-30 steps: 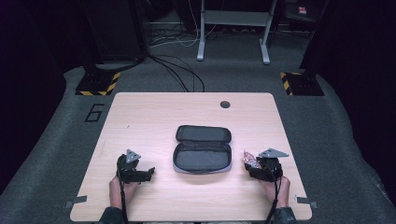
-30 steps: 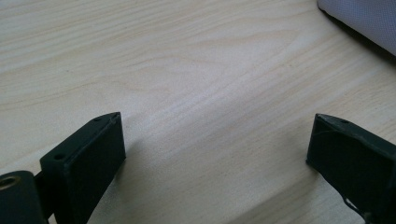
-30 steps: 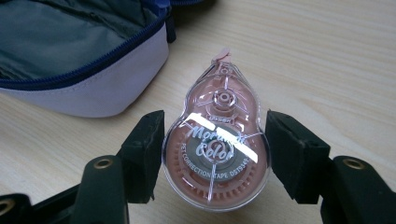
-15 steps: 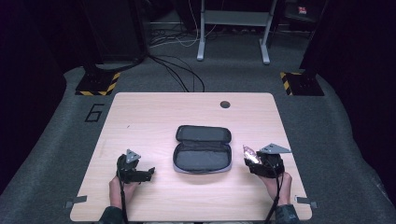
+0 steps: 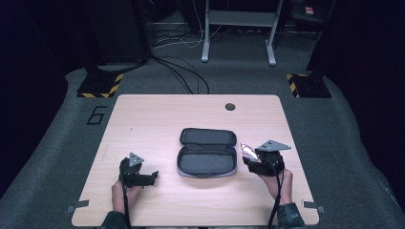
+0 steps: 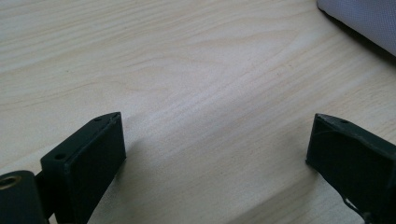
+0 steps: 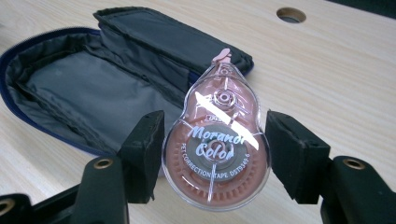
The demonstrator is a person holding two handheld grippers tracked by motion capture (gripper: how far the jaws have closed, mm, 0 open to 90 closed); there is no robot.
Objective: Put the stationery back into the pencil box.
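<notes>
High view has the open pencil case (image 5: 207,153) lying in the middle of the wooden surface (image 5: 157,119), lid flap folded back toward the far side, with a hand and gripper on either side of it. Right gripper (image 5: 249,155) sits just beside the case's right edge, lifted a bit off the surface, and its fingers are clamped on a pink correction tape dispenser (image 5: 247,151). From the right gripper view you get a really good look: the clear pink dispenser (image 7: 217,144) is pinched at its wide round end between the two black pads, narrow tip pointing away toward the case (image 7: 93,84), whose grey lining is showing. Label on it reads "Morandi Color". Round cable hole (image 7: 291,14) in the surface is at the far edge. Left gripper (image 5: 152,177) is down on the near left, well apart from the case, and the left gripper view shows its fingers (image 6: 88,154) spread wide with nothing but bare wood between them, a corner of the case (image 6: 369,21) at top right.
</notes>
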